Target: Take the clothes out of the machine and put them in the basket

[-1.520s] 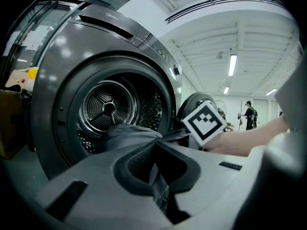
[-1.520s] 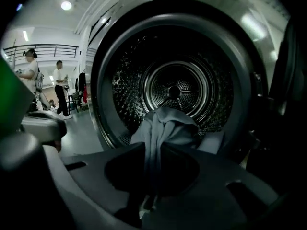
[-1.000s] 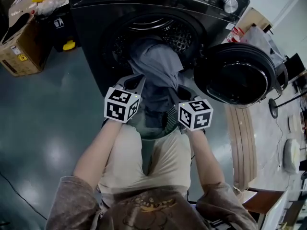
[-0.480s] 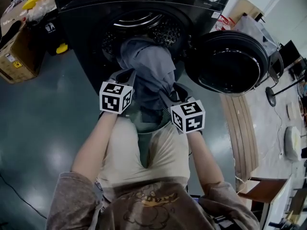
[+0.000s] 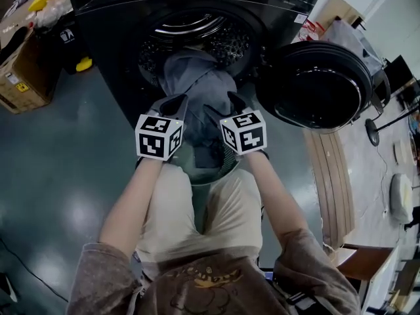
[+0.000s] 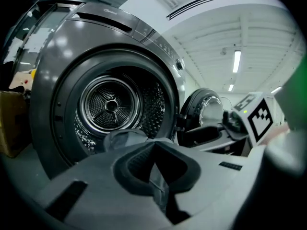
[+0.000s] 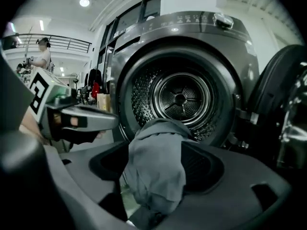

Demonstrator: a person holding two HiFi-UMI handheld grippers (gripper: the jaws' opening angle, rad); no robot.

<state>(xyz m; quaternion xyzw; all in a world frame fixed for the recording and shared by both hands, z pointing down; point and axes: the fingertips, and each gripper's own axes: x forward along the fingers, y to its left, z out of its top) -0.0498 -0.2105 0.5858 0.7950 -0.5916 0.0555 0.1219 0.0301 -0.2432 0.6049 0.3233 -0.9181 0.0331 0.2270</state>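
Grey garment [image 5: 197, 77] spilling from washing machine drum [image 5: 226, 41].
Its lower end hangs into the green basket [image 5: 228, 159] below; left gripper [image 5: 176, 101] pinches a fold, right gripper [image 5: 233, 99] jaws have just been opening, cloth draped loose between them.

Matt grey cloth [image 5: 197, 77], glossy machine [image 5: 118, 25]
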